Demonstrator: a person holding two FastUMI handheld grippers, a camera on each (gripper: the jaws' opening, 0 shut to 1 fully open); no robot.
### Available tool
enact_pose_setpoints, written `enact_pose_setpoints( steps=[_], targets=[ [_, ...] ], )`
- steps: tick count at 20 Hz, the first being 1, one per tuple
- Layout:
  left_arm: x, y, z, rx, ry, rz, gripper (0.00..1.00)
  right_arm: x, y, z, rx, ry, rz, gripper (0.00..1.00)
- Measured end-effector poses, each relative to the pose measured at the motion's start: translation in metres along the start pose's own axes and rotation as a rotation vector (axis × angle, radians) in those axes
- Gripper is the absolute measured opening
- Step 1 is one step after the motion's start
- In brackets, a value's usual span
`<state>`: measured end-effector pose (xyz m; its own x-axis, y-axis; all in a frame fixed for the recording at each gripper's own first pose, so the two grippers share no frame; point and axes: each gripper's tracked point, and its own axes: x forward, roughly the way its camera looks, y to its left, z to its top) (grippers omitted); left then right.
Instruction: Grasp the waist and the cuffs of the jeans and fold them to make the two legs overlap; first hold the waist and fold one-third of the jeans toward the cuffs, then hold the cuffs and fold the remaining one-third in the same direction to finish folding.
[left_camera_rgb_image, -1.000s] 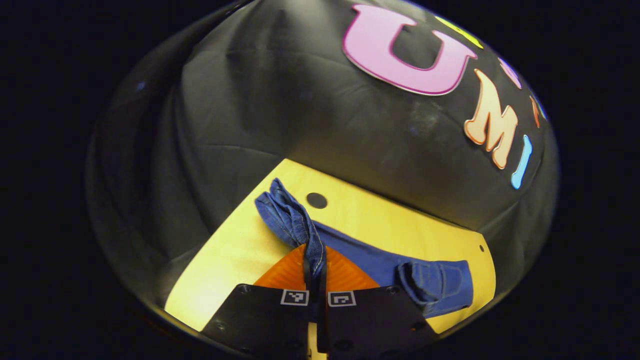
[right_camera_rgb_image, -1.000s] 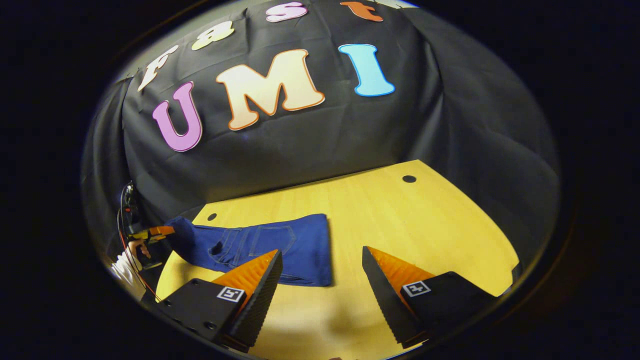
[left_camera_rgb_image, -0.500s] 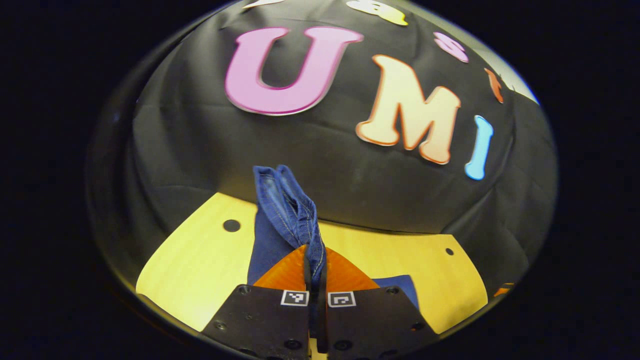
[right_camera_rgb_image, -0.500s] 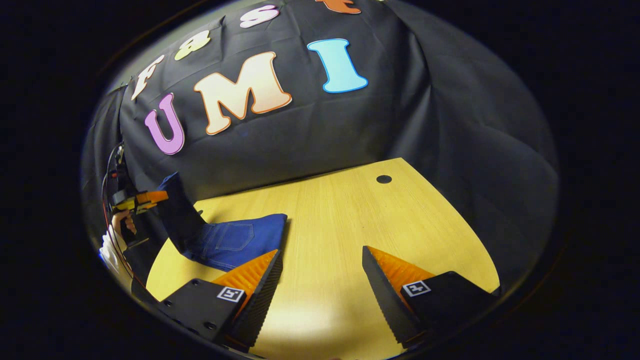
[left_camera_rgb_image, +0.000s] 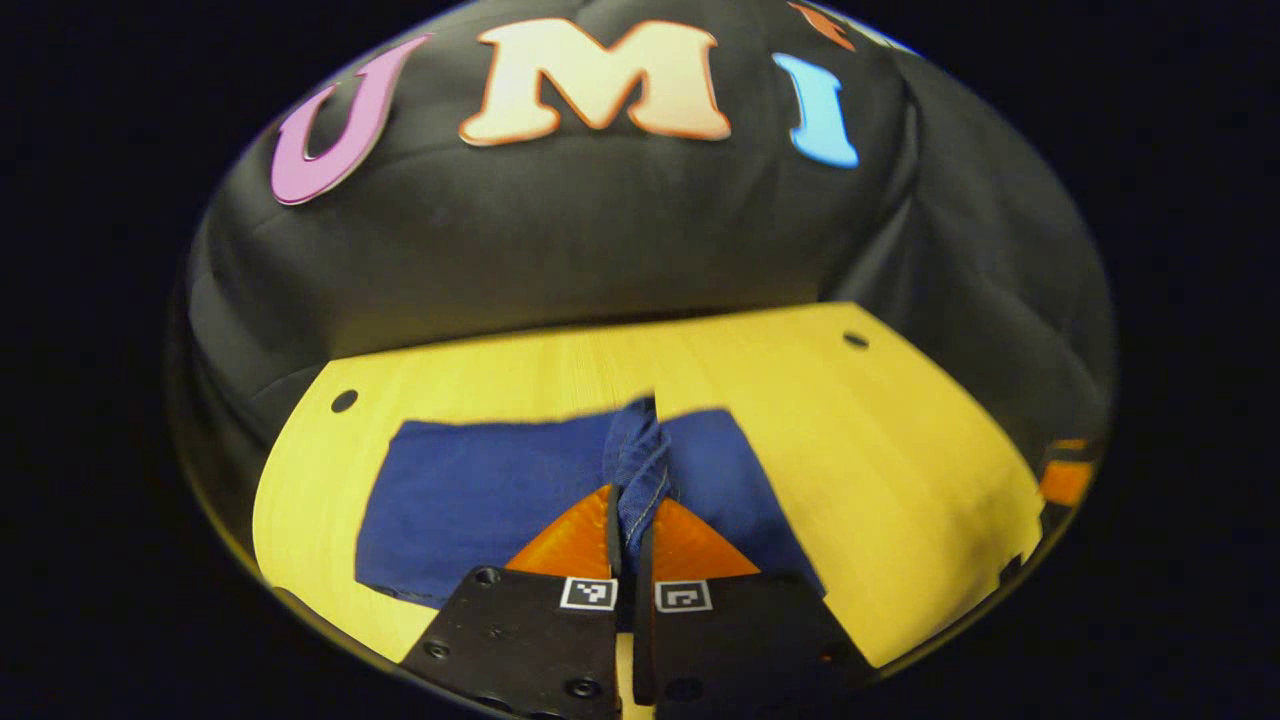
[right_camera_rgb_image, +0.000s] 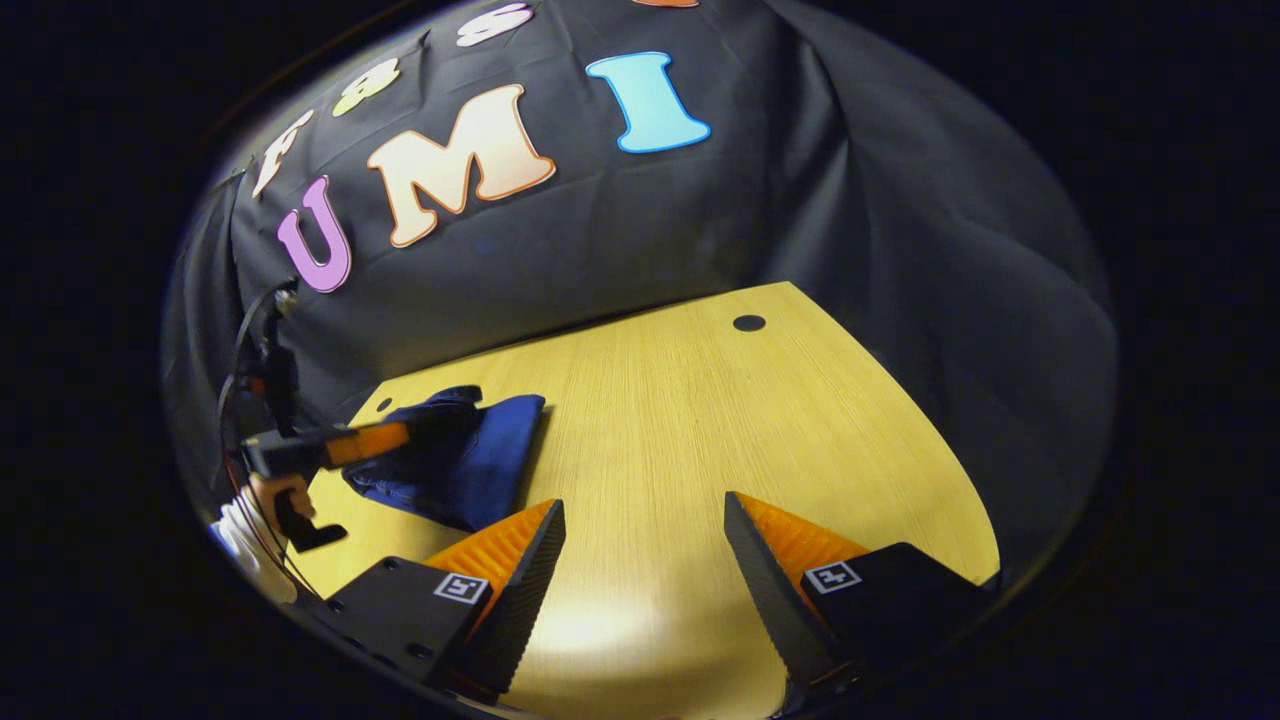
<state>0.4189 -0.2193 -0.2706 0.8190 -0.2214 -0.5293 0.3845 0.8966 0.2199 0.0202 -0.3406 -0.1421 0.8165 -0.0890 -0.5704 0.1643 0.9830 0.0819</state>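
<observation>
Jeans (left_camera_rgb_image: 480, 500) lie folded on the wooden table (left_camera_rgb_image: 900, 450), toward its left end near one of the round holes (left_camera_rgb_image: 344, 401). The left gripper (left_camera_rgb_image: 630, 520) is clamped tight on a bunched denim edge (waist or cuff, I cannot tell). The right gripper (right_camera_rgb_image: 640, 560) hovers over bare table beside the jeans, fingers spread wide, holding nothing.

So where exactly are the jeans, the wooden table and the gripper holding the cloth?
jeans (left_camera_rgb_image: 480, 500): left gripper view, flat blue panel left of the pinch.
table (right_camera_rgb_image: 700, 420): right gripper view, bare wood at its middle.
left gripper (left_camera_rgb_image: 630, 530): left gripper view, between its fingertips, shut on denim.
</observation>
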Motion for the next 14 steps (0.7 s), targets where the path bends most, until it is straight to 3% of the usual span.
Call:
enact_pose_setpoints(
  steps=[2,4,7,8,10,12,14],
  targets=[
    [0.011,-0.006,-0.020,0.076,0.027,0.049,0.00,0.000,0.004,-0.005,-0.006,0.008,0.004,1.00],
    [0.011,-0.021,-0.038,0.102,0.079,0.045,0.12,-0.001,0.008,-0.012,-0.011,0.021,0.005,0.98],
    [-0.016,-0.035,-0.016,0.169,0.032,0.036,0.57,0.000,0.025,-0.014,-0.007,0.031,0.016,0.98],
    [-0.033,-0.037,0.000,0.187,-0.008,0.023,0.59,0.000,0.036,-0.011,0.001,0.026,0.026,0.94],
    [-0.068,-0.028,0.029,0.205,-0.109,0.039,1.00,-0.002,0.058,-0.003,0.002,0.000,0.040,0.98],
    [-0.105,0.004,0.055,0.197,-0.204,0.069,0.95,-0.004,0.083,0.004,-0.007,-0.036,0.045,0.94],
    [-0.134,0.041,0.064,0.181,-0.249,0.103,0.95,-0.009,0.115,0.015,0.016,-0.089,0.070,0.98]
  ],
)
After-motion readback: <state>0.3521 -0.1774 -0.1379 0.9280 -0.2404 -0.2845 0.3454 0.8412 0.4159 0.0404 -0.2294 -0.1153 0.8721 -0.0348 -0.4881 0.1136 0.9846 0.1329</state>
